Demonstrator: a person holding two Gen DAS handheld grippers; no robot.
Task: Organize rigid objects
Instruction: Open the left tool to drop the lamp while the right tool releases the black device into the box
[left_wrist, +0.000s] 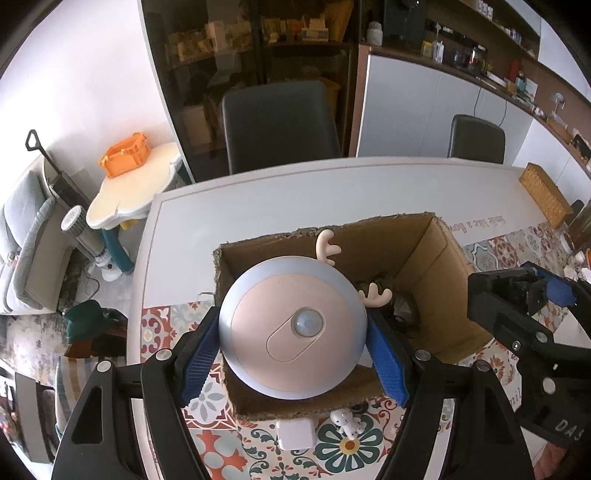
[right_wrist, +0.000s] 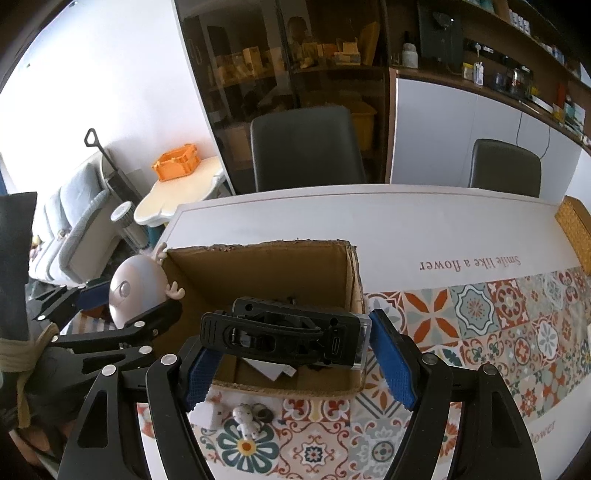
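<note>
Both items are held over the cardboard box: left tongs clamp the antlered sensor night light, right tongs clamp a black clip-on device. Lowering and release are judged next.

left claw: black frame, blue ribbed pads, silver screws | right claw: same build

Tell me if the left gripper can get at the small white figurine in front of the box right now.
Probably not as things stand. The left gripper has its jaws closed on the round antlered light, so they are full. The white figurine lies uncovered on the tablecloth beside the cardboard box.
</note>
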